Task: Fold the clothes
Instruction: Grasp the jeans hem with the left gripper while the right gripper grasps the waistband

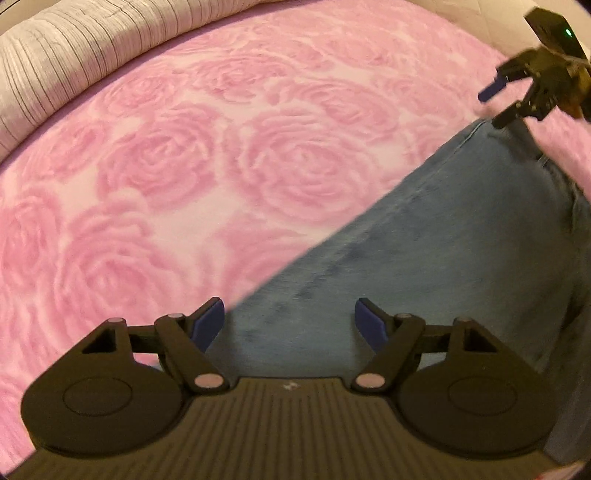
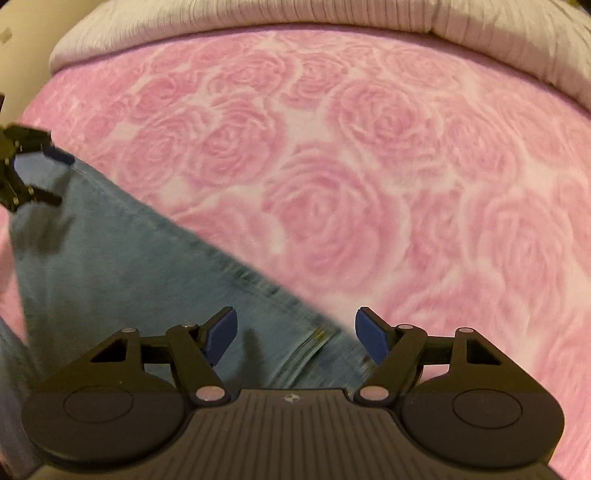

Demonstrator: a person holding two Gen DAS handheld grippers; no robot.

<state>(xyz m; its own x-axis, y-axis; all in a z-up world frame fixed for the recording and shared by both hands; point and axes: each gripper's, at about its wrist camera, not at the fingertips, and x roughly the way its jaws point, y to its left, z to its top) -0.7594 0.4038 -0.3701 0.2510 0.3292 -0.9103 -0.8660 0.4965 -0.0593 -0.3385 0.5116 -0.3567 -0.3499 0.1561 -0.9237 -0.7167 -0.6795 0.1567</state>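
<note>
Blue denim jeans [image 1: 443,251] lie flat on the pink rose-patterned bedspread [image 1: 184,166], with a pale striped pillow [image 1: 74,48] at its far edge. Your left gripper [image 1: 290,325] hangs over one end of the jeans, blue pads spread, nothing pinched. Your right gripper [image 2: 295,334] hangs over the opposite end near the seam edge, also spread and empty.

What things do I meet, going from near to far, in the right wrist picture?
Right gripper with open jaws → blue jeans → pink rose blanket → grey striped pillow.
</note>
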